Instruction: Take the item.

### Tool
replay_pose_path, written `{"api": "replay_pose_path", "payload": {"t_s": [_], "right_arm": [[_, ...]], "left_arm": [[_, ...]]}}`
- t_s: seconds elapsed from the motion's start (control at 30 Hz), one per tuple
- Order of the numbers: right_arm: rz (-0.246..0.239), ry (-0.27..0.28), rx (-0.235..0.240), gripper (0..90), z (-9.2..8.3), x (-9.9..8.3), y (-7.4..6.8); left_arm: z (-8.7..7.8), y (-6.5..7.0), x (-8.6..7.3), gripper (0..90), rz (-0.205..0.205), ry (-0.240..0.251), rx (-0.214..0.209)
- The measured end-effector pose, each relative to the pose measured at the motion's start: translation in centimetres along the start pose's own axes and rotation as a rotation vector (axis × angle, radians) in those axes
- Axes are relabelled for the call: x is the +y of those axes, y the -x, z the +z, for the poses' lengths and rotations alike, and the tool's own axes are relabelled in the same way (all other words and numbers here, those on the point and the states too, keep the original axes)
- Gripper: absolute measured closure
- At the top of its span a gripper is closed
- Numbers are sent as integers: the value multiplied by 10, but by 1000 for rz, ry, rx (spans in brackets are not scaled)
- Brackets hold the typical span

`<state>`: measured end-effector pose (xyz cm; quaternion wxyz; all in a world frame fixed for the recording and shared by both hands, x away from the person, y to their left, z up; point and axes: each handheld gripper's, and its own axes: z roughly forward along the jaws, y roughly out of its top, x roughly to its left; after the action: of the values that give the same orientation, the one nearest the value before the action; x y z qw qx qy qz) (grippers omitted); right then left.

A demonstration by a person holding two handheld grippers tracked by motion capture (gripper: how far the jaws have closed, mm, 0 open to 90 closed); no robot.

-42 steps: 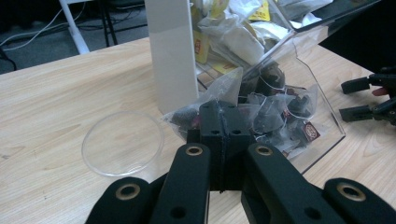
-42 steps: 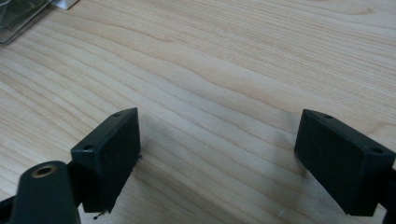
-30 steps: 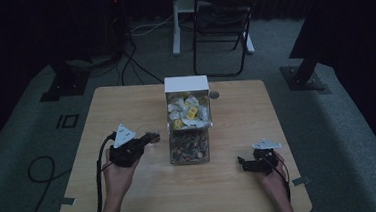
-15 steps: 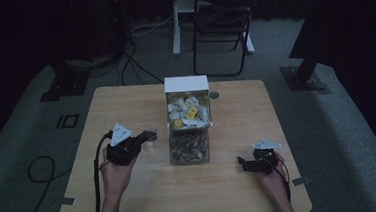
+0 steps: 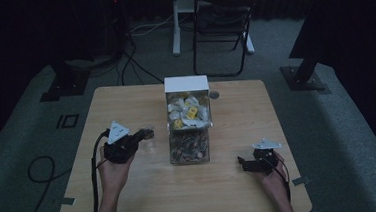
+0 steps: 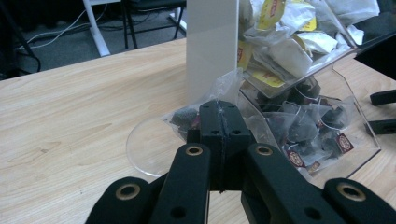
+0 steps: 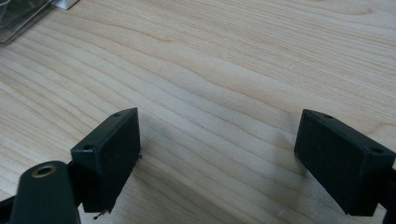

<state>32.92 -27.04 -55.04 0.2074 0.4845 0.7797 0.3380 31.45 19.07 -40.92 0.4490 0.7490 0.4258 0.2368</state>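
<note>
Both left gripper fingers clamp a tea sachet; right gripper fingers apart.

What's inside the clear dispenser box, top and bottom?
The dispenser box holds white and yellow tea bags in its upper compartment and dark clear-wrapped tea bags in the lower one. Its white side wall hides whatever lies deeper inside.

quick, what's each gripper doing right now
Left gripper: shut on a clear tea bag packet, over the clear disc.
Right gripper: open, holding nothing, over the table.
</note>
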Motion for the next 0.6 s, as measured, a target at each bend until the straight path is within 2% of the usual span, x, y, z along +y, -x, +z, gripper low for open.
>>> {"api": "replay_pose_path", "payload": {"t_s": [0.6], "right_arm": [[-1,0,0,140,0,0,0]], "left_arm": [[13,-13,-4,900,-41,-3,40]]}}
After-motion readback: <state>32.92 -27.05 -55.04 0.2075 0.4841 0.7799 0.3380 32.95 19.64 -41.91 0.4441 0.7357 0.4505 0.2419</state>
